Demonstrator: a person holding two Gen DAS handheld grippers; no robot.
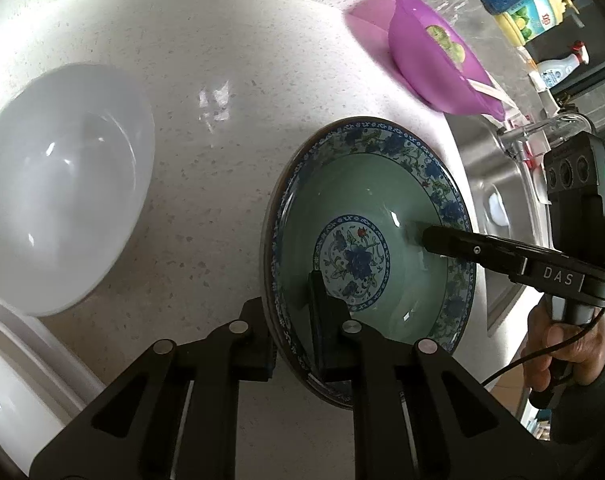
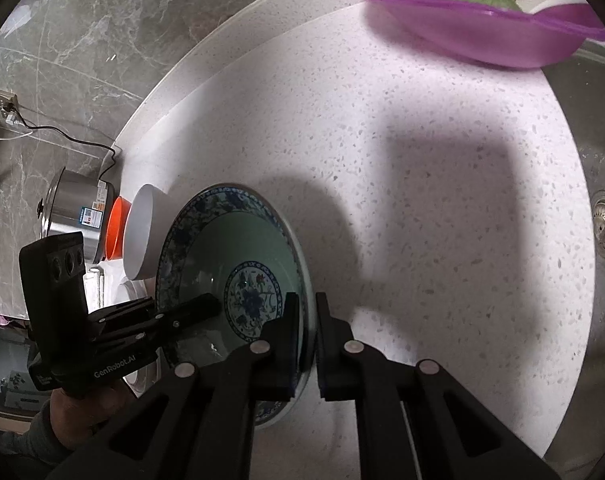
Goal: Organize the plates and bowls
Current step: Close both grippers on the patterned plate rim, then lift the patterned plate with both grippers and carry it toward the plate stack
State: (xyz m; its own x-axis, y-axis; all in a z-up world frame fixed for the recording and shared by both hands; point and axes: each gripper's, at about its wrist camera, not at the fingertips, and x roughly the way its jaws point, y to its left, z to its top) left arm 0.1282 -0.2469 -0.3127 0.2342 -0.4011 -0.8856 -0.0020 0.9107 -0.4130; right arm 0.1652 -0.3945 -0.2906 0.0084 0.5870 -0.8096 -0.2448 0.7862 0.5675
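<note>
A green bowl with a blue floral rim is held over the speckled white counter, gripped from both sides. My left gripper is shut on its near rim, one finger inside and one outside. My right gripper is shut on the opposite rim of the same bowl. The right gripper also shows in the left wrist view, and the left gripper in the right wrist view. A white bowl sits to the left on the counter; it also shows in the right wrist view.
A purple basin holding vegetables stands at the back by the steel sink. White plates lie at the lower left. A steel cooker, an orange bowl and bottles stand farther off.
</note>
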